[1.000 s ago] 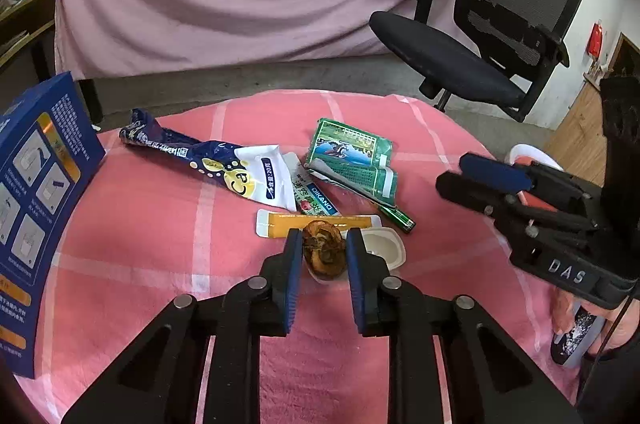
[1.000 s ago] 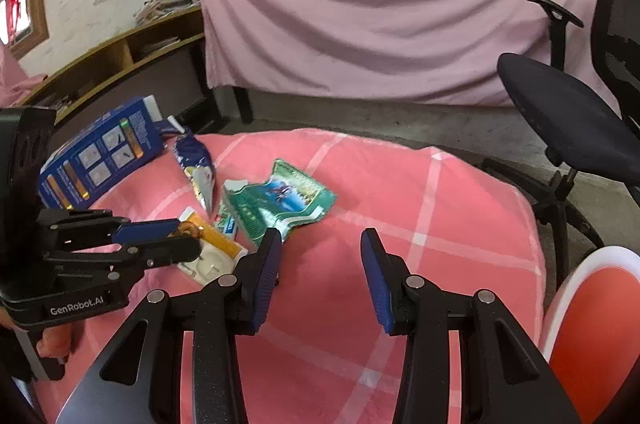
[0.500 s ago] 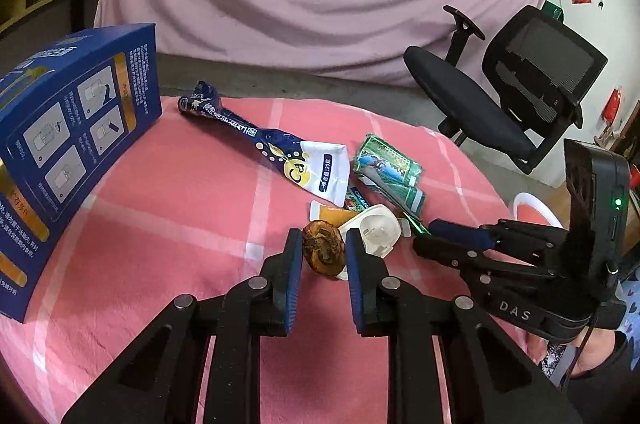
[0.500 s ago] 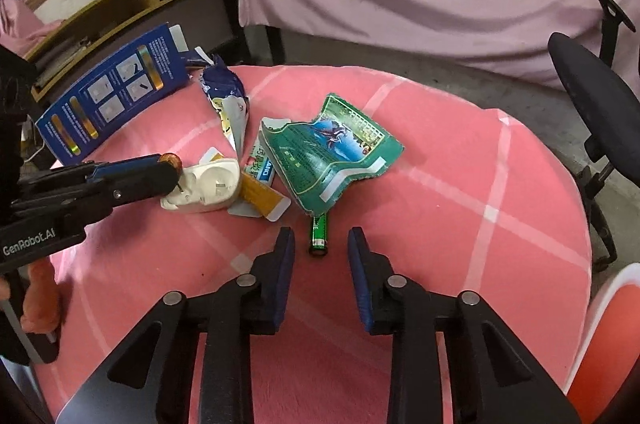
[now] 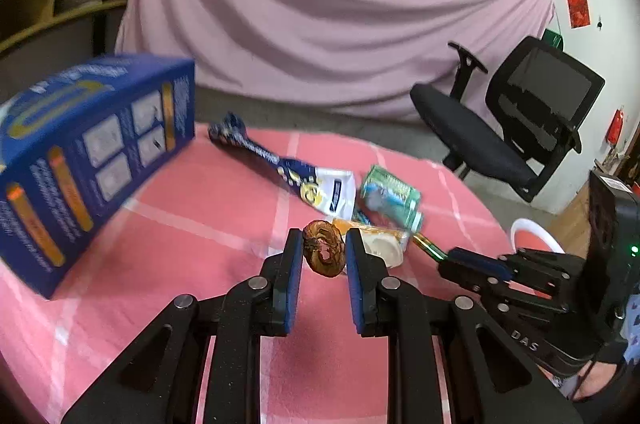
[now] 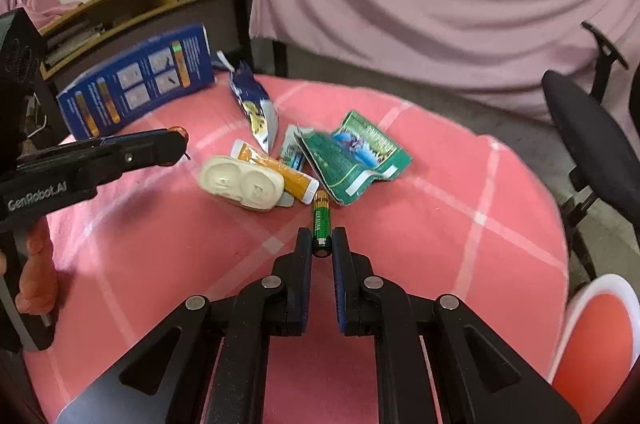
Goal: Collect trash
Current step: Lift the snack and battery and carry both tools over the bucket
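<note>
Battery (image 6: 321,227), green, lies on the pink tablecloth (image 6: 420,224) just short of the torn green wrapper (image 6: 354,156), long axis running straight away from the right gripper (image 6: 321,244), gold cap far. Judged rigid, smooth, light, prone to roll; its near end is the sensible hold. Right jaws have just closed on that end. Left gripper (image 5: 323,250) pinches a brown shrivelled scrap (image 5: 324,248).

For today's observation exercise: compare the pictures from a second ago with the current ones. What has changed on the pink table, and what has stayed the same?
The right gripper moved in toward the pile and closed on the green battery; a second ago it was open and empty. The left gripper, holding the brown scrap as before, has lifted it off the white tray. The wrappers, the tray and the blue box lie as they did.
</note>
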Available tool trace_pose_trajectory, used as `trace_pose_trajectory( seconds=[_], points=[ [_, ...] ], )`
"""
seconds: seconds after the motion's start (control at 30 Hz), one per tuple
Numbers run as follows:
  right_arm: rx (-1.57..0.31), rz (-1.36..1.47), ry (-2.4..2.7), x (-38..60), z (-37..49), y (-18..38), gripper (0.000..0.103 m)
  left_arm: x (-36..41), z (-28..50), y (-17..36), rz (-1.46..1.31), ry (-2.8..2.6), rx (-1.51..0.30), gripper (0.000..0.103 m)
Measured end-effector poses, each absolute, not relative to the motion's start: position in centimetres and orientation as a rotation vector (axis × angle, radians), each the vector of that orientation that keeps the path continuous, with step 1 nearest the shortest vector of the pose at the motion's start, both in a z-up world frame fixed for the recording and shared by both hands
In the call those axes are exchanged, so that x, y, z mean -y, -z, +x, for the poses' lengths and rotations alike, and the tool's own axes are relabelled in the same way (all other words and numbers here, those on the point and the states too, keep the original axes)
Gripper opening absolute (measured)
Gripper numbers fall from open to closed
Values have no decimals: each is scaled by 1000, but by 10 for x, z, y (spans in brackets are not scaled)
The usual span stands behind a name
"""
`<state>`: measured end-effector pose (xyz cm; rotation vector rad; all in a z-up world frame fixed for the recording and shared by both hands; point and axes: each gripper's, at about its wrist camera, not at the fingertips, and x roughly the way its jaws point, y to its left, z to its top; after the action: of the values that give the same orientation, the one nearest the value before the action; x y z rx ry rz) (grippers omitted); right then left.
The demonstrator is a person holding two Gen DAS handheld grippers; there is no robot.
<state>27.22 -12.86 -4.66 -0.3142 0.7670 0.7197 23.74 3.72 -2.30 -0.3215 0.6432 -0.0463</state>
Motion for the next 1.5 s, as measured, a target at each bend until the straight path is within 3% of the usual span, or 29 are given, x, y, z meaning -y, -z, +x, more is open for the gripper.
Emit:
trace_pose_trajectory(
  seconds=[0.53,0.93,1.17,1.5],
  points=[
    [-360,-187,-629,166,228,1,8,-1,198,1,-154,-7,-379,18],
    [-59,-36,-448,227,200,-38,8,70,191,-43,-41,122,-186,18],
    [17,-13,-313,269,194,-50,8,116,200,-64,10,216,-124,18],
    [-25,32,-135,326,201,-45,8,191,218,-70,68,357,-139,18]
  ],
)
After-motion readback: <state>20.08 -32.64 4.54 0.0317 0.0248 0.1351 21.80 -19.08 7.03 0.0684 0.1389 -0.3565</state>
